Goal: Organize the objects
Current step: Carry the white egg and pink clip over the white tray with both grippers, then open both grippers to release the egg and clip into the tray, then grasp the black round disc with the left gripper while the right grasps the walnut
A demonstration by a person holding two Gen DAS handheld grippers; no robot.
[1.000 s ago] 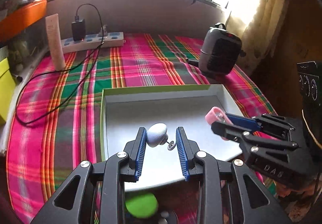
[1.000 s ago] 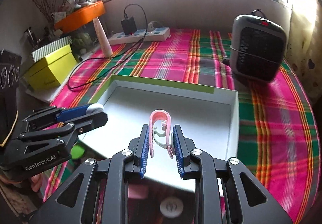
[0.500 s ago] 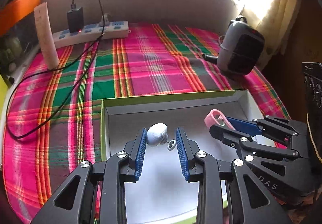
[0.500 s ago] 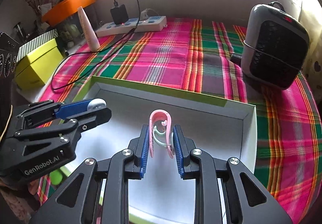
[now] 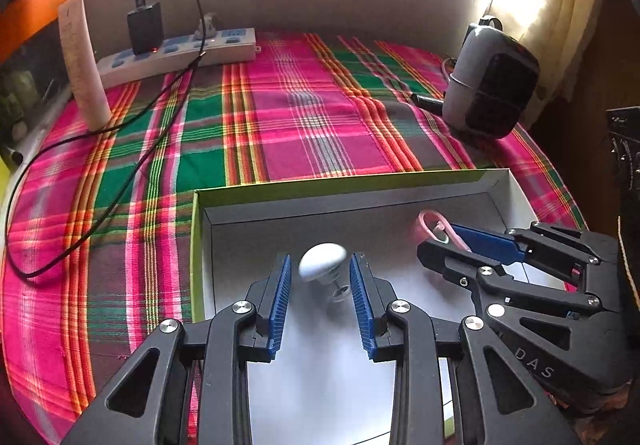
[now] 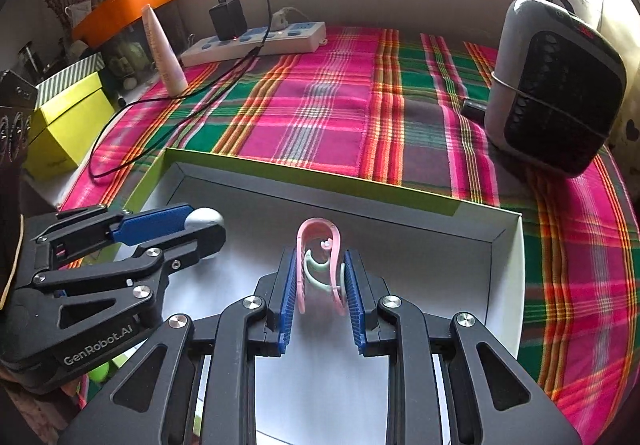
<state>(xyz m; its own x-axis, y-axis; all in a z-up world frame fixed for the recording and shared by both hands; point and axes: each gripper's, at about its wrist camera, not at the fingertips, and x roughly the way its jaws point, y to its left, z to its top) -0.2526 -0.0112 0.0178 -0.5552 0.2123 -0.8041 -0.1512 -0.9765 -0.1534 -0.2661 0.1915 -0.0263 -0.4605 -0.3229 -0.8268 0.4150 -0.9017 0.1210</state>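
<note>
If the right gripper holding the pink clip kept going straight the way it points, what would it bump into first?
Probably the white floor of the open box: the right gripper, shut on the pink plastic clip, points down into it. Depth is hard to judge.

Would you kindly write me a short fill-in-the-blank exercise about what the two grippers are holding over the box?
1. The right gripper is shut on a looped clip whose outer band is ____ in colour.
2. The left gripper holds a small rounded knob over the ____ floor of the open box.
3. The black charger is plugged into the ____ near the back wall.

Missing words: pink; white; power strip
</note>
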